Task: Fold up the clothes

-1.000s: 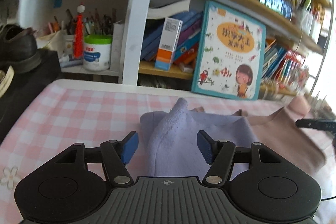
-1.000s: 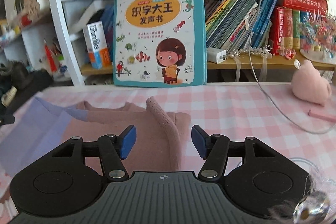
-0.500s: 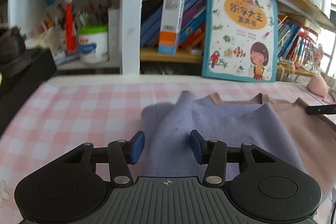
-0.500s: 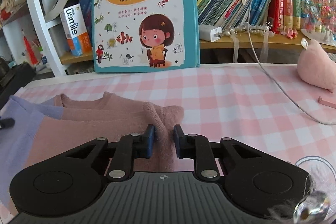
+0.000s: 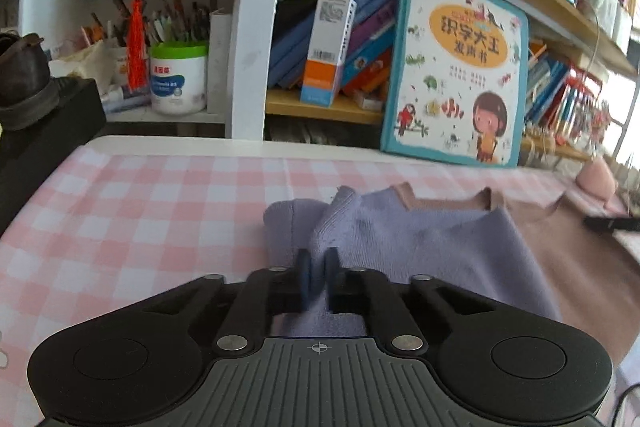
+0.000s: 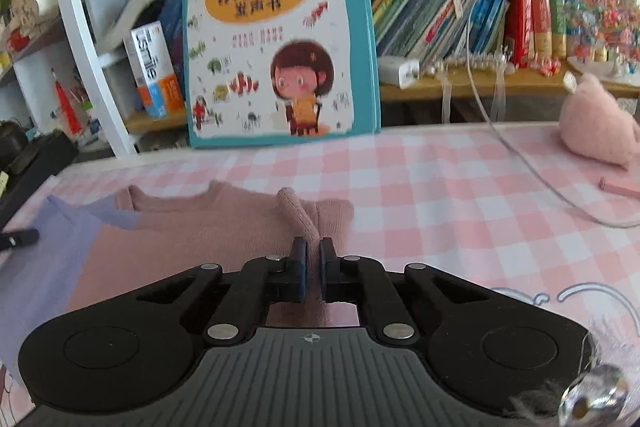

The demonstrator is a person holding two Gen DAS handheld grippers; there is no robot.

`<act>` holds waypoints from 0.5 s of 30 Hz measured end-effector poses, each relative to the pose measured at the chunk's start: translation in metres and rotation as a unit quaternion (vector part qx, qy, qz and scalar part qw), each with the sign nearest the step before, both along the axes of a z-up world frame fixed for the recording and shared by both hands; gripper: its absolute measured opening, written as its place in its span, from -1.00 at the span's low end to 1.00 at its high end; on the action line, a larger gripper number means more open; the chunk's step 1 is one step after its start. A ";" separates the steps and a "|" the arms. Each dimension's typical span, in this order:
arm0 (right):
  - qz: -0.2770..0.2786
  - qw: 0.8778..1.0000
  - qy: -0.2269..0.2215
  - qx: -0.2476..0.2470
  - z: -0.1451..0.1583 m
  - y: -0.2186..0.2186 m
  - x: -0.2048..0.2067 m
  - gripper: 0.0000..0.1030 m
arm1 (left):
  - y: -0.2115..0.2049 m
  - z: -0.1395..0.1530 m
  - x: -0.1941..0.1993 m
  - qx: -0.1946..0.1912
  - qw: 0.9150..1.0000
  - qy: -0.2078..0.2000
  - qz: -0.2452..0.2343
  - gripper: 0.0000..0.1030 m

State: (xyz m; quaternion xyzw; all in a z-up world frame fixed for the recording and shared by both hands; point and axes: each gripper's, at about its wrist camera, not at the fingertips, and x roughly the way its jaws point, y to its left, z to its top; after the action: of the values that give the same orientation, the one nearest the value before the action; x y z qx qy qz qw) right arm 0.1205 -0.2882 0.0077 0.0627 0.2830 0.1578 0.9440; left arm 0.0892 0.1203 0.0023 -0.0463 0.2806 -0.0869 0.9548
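Where the pink checked tablecloth (image 5: 132,211) begins at the far left, a black box (image 5: 44,131) carries a dark shoe (image 5: 20,83), with a white tub of pens (image 5: 179,79) on the shelf behind. Next comes the left gripper (image 5: 318,267), its jaws pinched tight on a raised ridge at the lilac side of the sweater (image 5: 420,247). This two-coloured knitted sweater lies flat on the cloth near the front edge, lilac on its left, dusty pink on its right. Against the bookshelf (image 6: 460,27) behind it leans a large children's picture book (image 6: 276,35). Further right, the right gripper (image 6: 313,259) is clamped on a pinched-up fold of the pink half. Beyond that, a white cable (image 6: 532,167) trails across the cloth, and a fluffy pink toy (image 6: 596,131) sits at the far right.
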 end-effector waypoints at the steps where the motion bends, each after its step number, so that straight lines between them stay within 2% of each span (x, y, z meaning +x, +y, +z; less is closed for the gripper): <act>1: 0.000 1.000 -0.012 0.008 0.004 -0.002 -0.004 -0.89 | 0.001 0.004 -0.003 -0.003 1.000 -0.008 -0.001 -0.91; 5: -0.009 0.999 -0.045 0.021 0.021 -0.008 -0.018 -0.89 | 0.010 0.026 -0.013 -0.053 0.997 -0.056 0.001 -0.91; 7: -0.019 0.999 -0.034 0.010 0.017 -0.007 -0.013 -0.89 | 0.010 0.024 -0.003 -0.051 0.998 -0.039 0.006 -0.91; 11: -0.027 0.999 0.032 0.007 -0.011 -0.007 0.010 -0.87 | 0.013 -0.008 0.015 -0.057 0.998 0.022 0.025 -0.90; 15: -0.034 0.998 0.042 0.040 -0.016 -0.016 0.011 -0.80 | 0.015 -0.011 0.012 -0.060 0.998 0.014 0.027 -0.79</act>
State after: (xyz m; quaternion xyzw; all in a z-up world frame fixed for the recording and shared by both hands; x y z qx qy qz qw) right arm 0.1318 -0.3046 -0.0079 0.1165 0.3140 0.1337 0.9327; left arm 0.1012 0.1351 -0.0087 -0.1123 0.2866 -0.0767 0.9484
